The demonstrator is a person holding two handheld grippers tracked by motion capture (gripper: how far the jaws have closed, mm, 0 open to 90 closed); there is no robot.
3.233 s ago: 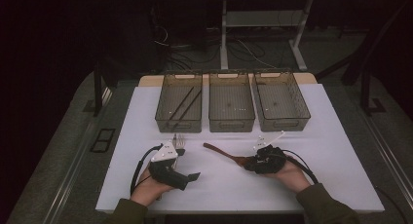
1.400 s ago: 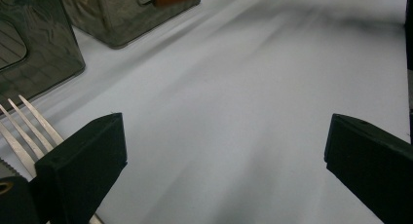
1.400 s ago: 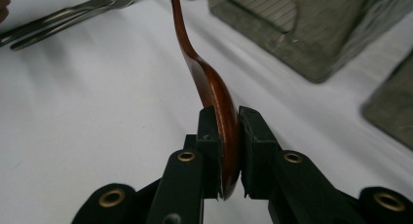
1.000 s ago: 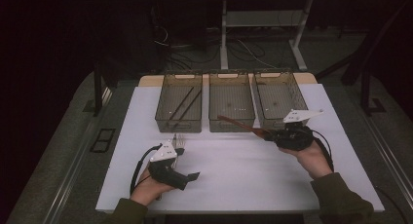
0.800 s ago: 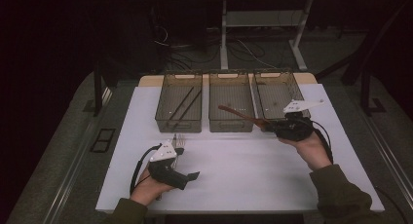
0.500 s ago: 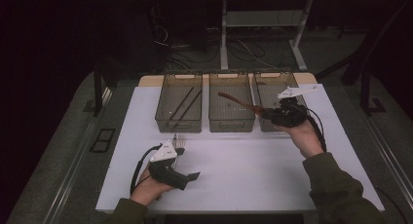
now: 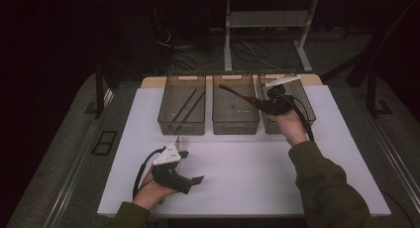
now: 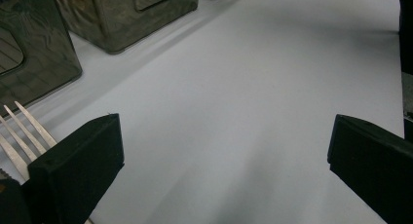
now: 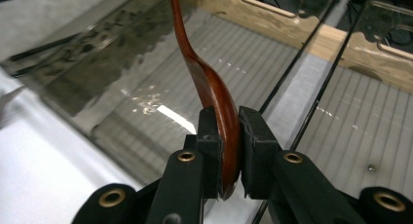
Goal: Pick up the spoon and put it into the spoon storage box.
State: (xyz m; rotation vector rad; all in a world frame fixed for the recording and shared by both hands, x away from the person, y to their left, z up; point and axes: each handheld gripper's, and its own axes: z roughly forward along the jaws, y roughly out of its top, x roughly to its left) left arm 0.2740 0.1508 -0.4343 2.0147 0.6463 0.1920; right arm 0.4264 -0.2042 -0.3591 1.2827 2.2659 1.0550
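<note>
The right tongs (image 7: 265, 105) are closed on a wooden spoon (image 7: 237, 94); in the right gripper view the two black pads (image 9: 210, 136) press on both sides of the spoon bowl (image 9: 221, 121), and the thin handle goes up and away from them. From above, I see these tongs held over the row of three clear bins at the far side of the white table (image 7: 247, 183). The tongs themselves are above the right bin (image 7: 302, 96), and the spoon reaches to the left, so its handle is in the air above the middle bin (image 7: 235, 124). The spoon does not touch the bottom of any bin, as far as I can tell. A grey plate sits on top of these tongs, and a black cable goes down along the person's sleeve.

The left tongs (image 7: 190, 181) rest on the table near the front edge, in the person's left hand (image 7: 151, 191). Their jaws stand wide apart with bare table between them. A metal fork (image 8: 19, 131) lies on the table just beside one jaw, its prongs pointing toward the left bin (image 7: 182, 124). Inside the left bin lie two thin dark sticks (image 7: 187, 106), at a slant.
</note>
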